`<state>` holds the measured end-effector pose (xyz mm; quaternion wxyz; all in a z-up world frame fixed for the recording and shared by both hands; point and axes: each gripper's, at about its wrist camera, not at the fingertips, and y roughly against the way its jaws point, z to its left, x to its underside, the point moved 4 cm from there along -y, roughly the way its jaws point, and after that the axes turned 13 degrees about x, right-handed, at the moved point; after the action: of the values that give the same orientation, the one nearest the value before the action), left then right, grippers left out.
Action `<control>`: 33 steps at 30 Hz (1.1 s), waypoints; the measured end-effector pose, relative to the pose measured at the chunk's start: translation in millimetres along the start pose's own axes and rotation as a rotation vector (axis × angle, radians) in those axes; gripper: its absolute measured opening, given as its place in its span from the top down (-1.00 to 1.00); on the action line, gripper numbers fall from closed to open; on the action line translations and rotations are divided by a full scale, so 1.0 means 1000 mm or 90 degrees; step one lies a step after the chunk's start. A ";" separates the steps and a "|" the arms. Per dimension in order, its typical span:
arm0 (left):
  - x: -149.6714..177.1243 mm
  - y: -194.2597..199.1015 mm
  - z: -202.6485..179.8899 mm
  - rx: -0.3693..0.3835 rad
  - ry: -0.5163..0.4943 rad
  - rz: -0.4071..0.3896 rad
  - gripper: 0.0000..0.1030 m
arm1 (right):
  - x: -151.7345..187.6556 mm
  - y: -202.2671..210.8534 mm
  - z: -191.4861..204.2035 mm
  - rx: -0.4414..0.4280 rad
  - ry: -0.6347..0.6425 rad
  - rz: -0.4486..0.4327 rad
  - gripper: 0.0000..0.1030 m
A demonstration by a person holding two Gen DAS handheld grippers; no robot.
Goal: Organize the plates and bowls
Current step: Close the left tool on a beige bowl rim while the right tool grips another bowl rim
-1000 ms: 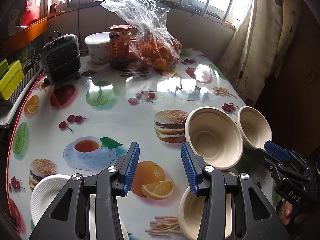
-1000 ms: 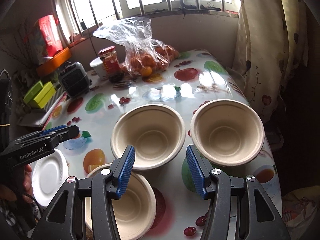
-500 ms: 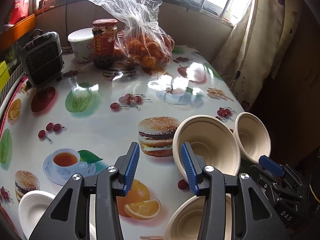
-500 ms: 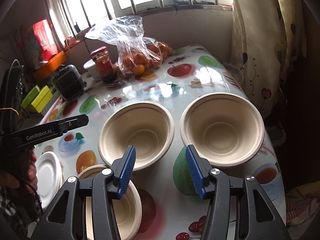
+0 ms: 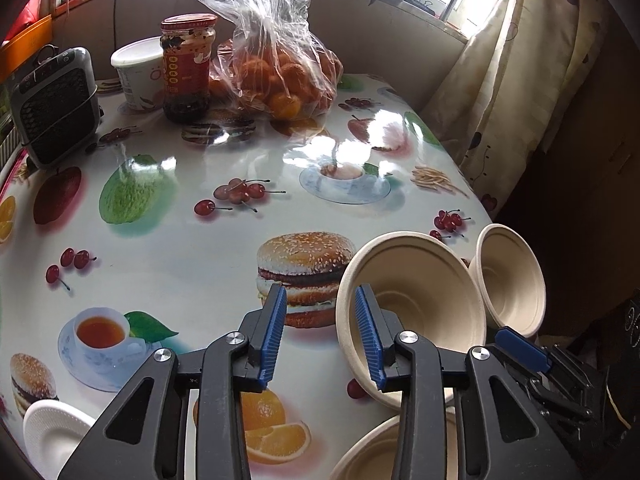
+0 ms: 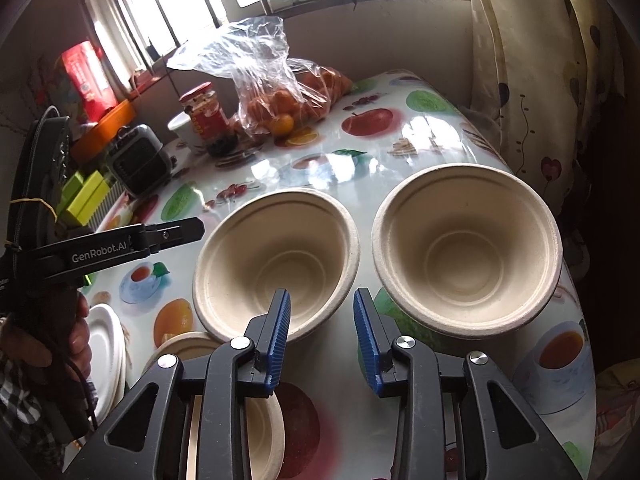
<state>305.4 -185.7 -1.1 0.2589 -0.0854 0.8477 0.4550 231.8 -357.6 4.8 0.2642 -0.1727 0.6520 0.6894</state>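
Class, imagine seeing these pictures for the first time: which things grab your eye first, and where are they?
Two beige bowls, the left bowl and the right bowl, sit side by side at the near table edge. Behind them, by the window, a clear bag of oranges stands beside a red-labelled jar.

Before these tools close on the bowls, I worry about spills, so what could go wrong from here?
The right-hand beige pulp bowl stands near the table edge; a nudge might push it off. Both the left tool and right tool are closing near the middle beige pulp bowl, with nothing clamped yet; they could collide or tip it.
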 end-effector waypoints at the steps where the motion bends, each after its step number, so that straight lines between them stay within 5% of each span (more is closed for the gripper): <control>1: 0.000 -0.001 0.000 0.004 0.002 0.002 0.35 | 0.000 -0.001 0.000 -0.001 -0.002 0.002 0.46; 15: 0.000 -0.012 -0.001 0.022 0.010 0.024 0.62 | -0.002 -0.010 -0.005 -0.010 -0.024 0.011 0.68; 33: 0.000 -0.016 -0.004 0.027 0.005 0.033 0.84 | -0.003 -0.010 -0.006 -0.011 -0.030 0.012 0.68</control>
<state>310.2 -198.3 -11.2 0.2453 -0.0597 0.8602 0.4431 239.7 -364.0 -2.1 0.2714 -0.1528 0.6412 0.7013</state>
